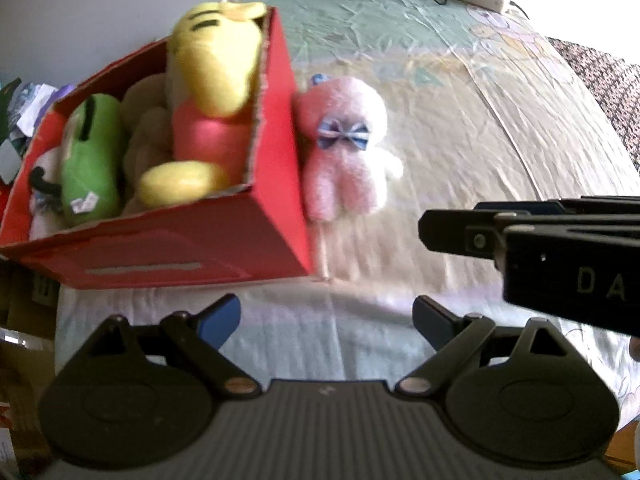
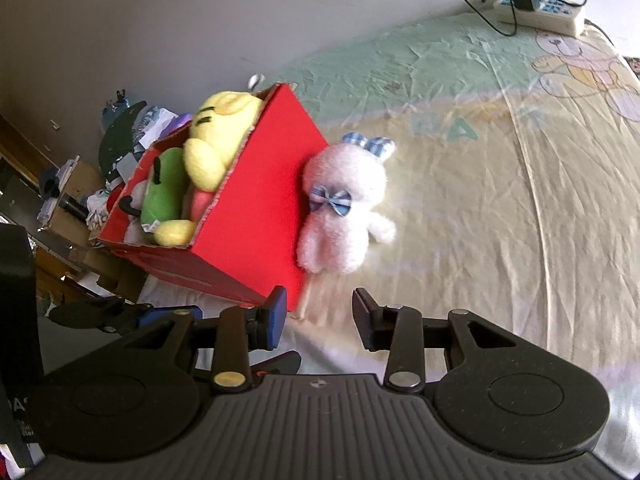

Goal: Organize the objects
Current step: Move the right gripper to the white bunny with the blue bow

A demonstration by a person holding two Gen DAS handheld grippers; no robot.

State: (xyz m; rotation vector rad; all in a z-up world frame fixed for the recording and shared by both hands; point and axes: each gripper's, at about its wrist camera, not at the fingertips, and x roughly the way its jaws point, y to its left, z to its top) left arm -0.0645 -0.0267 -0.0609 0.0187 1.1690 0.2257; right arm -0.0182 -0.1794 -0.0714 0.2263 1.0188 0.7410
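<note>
A red cardboard box [image 2: 256, 216] sits on a pale printed bedsheet [image 2: 500, 220], holding a yellow plush [image 2: 222, 136] and a green plush [image 2: 164, 190], while a pink-and-white plush rabbit [image 2: 344, 208] with a blue checked bow lies on the sheet touching the box's right wall. In the foreground the right gripper [image 2: 319, 318] stands with its jaws apart and nothing between them, just short of the box's near corner. A white power strip [image 2: 540, 10] with cables rests at the far edge of the bed by the wall
</note>
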